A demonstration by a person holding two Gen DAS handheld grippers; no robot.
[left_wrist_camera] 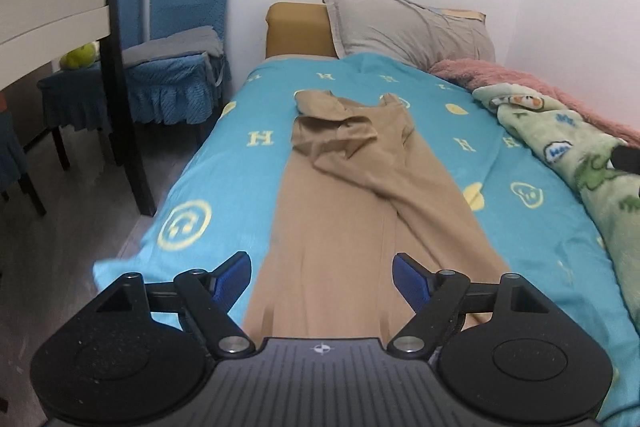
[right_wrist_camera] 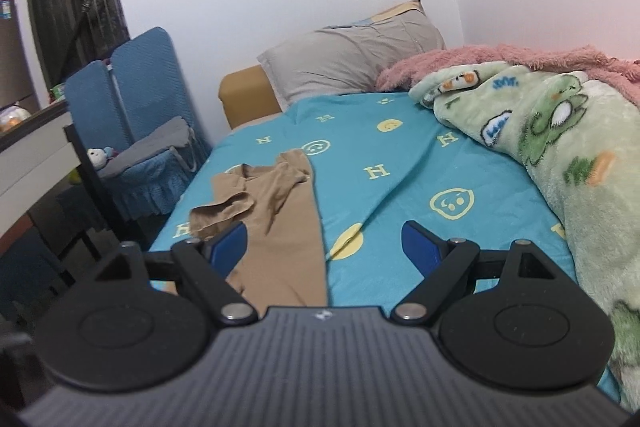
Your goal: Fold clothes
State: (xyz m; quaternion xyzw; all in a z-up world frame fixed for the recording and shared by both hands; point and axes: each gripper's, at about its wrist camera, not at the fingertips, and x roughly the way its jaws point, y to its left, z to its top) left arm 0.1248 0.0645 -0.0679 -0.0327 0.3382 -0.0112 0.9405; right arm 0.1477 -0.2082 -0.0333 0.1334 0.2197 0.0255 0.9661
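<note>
A tan pair of trousers [left_wrist_camera: 340, 203] lies lengthwise on the bed's turquoise sheet [left_wrist_camera: 224, 163], with its far end crumpled and folded over. My left gripper [left_wrist_camera: 322, 277] is open and empty, held above the near end of the trousers. In the right wrist view the trousers [right_wrist_camera: 280, 223] lie left of centre on the sheet [right_wrist_camera: 400, 171]. My right gripper [right_wrist_camera: 324, 247] is open and empty above the sheet, with its left finger over the trousers' edge.
A green cartoon blanket [left_wrist_camera: 580, 155] and a pink fleece [left_wrist_camera: 520, 75] are piled along the bed's right side by the wall. A grey pillow [left_wrist_camera: 412, 27] lies at the head. Blue-covered chairs [left_wrist_camera: 176, 39] and a table [left_wrist_camera: 52, 3] stand left of the bed.
</note>
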